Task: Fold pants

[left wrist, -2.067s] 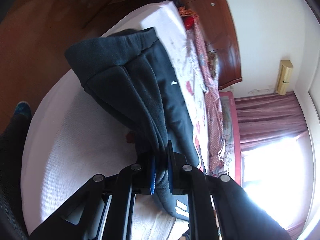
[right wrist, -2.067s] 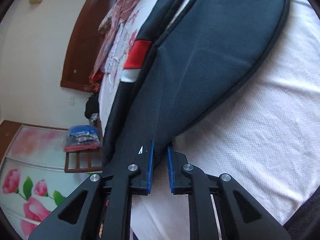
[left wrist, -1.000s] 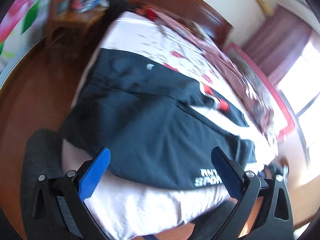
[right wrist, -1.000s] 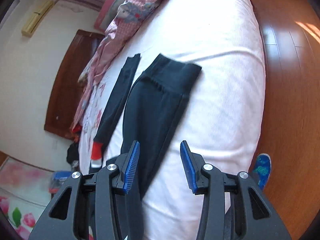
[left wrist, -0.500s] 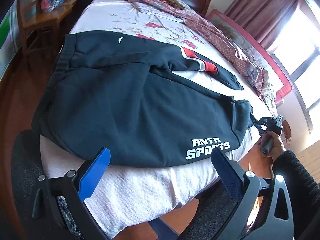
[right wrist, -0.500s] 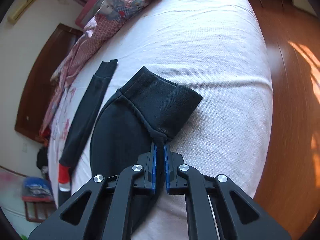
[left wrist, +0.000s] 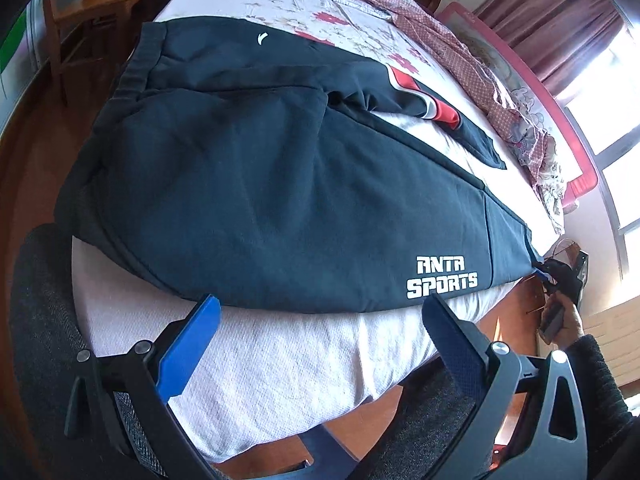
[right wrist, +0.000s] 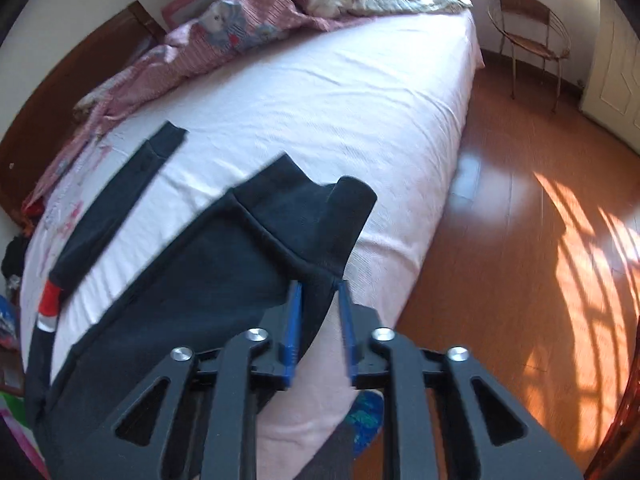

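Dark navy pants [left wrist: 280, 184] with white "ANTA SPORTS" lettering lie flat across the white bed [left wrist: 280, 360], waistband at the far left and legs running right. My left gripper [left wrist: 320, 304] hangs open and wide just off the pants' near edge, holding nothing. In the right wrist view the near leg's cuff [right wrist: 312, 220] lies by the bed's edge, one corner curled up. My right gripper [right wrist: 318, 288] has its jaws opening, with the cuff's seam corner still between the blue pads [right wrist: 294, 320]. The other leg [right wrist: 120, 200], with a red and white band, lies apart to the left.
A pink checked quilt [right wrist: 240, 28] is heaped along the bed's far side. A wooden chair [left wrist: 92, 8] stands by the head end, a wire chair [right wrist: 528, 28] past the foot. Sunlit wood floor [right wrist: 520, 240] runs beside the bed. A blue slipper [right wrist: 364, 412] shows below.
The right gripper was shut on the cuff half a second ago; now its pads stand apart and the view has rolled. The left gripper has sunk closer to the pants, still open.
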{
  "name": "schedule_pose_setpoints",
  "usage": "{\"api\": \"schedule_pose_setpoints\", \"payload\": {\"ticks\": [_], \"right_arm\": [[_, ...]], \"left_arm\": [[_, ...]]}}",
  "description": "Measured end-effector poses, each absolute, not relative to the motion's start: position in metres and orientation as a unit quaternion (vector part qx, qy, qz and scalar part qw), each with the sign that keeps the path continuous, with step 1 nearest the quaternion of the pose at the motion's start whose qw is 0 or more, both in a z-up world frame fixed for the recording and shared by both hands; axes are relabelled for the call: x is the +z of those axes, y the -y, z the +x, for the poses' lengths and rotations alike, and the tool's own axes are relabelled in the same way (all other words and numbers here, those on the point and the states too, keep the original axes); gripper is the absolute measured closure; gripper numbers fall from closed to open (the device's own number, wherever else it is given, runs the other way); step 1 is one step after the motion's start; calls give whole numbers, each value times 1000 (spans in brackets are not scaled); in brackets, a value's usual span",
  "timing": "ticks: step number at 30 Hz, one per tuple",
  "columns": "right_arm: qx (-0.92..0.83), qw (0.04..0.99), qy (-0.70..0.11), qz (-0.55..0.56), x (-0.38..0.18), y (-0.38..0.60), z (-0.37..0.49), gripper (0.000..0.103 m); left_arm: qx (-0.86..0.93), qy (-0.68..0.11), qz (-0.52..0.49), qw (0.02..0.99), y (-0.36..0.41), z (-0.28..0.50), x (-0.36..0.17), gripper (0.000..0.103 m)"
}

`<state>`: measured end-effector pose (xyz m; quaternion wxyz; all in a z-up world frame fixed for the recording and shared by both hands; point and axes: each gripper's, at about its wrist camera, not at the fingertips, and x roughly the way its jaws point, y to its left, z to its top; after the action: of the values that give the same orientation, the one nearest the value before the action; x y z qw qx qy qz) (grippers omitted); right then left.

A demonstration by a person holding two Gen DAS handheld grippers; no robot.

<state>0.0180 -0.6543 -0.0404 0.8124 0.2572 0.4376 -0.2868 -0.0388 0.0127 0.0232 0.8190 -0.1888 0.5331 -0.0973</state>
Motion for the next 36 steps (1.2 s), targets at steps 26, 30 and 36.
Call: {"api": "schedule_pose_setpoints", "payload": {"ticks": [26, 30, 36], "right_arm": [[-77, 876, -473, -53, -49, 382, 163, 14], [-83, 871, -480, -63, -43, 378, 170, 14], [-2, 884, -467, -30, -3, 350, 117, 17]], "left_arm": [[-51, -500, -250, 828, -56, 51, -15, 2], [-34, -479, -204, 853, -54, 73, -28, 2], [-34, -524, -213, 824, -68, 77, -18, 2]]}}
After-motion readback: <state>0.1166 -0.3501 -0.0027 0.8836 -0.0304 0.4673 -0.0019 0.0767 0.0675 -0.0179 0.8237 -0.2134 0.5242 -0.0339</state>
